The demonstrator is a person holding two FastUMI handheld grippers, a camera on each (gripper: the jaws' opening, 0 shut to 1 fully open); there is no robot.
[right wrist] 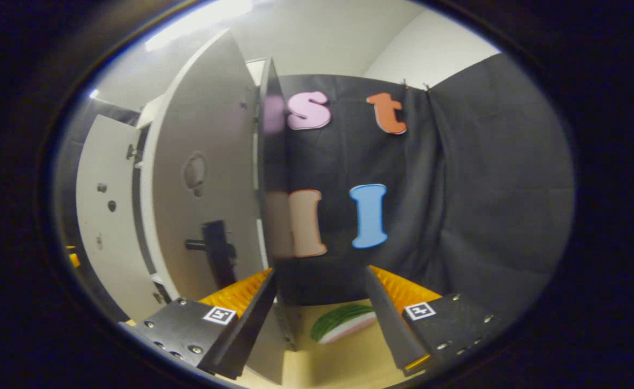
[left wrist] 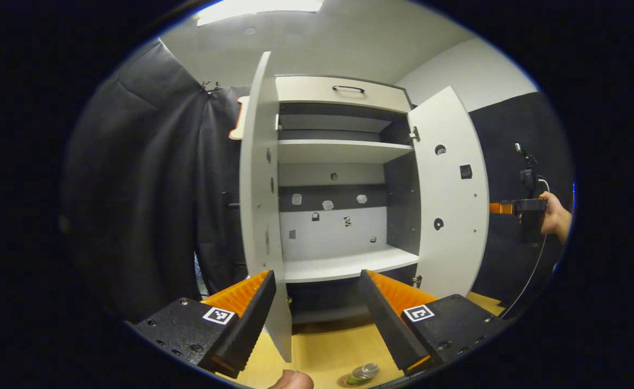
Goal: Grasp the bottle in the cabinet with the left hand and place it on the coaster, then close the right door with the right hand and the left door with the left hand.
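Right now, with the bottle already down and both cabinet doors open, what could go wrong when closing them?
1. The bottle stands on the coaster on the table, just below the open left gripper. A low swing of that hand could knock it over.
2. The left door stands edge-on between the left gripper's fingers, so a push may slip off the thin edge.
3. The right gripper is open beside the right door, near its handle; a finger might snag there.

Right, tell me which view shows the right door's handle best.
The right gripper view: the right door turns its outer face to that camera, with the dark handle sticking out. The left gripper view shows that door's inner face instead, handle hidden.
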